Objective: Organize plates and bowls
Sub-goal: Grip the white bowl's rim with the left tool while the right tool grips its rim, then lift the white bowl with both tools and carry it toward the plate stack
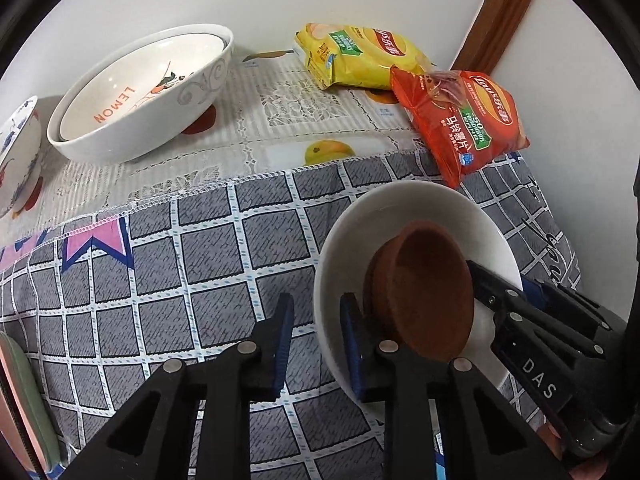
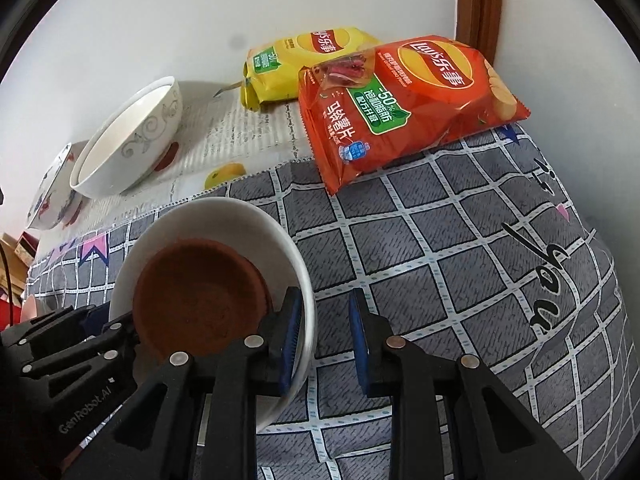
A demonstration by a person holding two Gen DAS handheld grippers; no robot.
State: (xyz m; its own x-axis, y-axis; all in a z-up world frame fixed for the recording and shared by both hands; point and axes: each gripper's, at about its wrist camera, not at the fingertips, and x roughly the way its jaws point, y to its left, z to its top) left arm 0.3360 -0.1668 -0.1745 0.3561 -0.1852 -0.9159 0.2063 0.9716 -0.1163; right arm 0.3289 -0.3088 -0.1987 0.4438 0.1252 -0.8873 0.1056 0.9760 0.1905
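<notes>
The blue-patterned bowl (image 1: pixel 16 156) is cut off by the left wrist view's edge — only part of its side shows. The white plate (image 2: pixel 276 236) has its near rim hidden behind gripper fingers (image 2: pixel 290 344) (both views). The yellow chip bag (image 2: pixel 292 64) is partly covered by the red chip bag (image 2: pixel 404 108) — small print unreadable.

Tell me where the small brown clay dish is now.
The small brown clay dish lies inside the white ceramic bowl on the grey checked cloth, between both grippers, below the orange crisp bag.
</notes>
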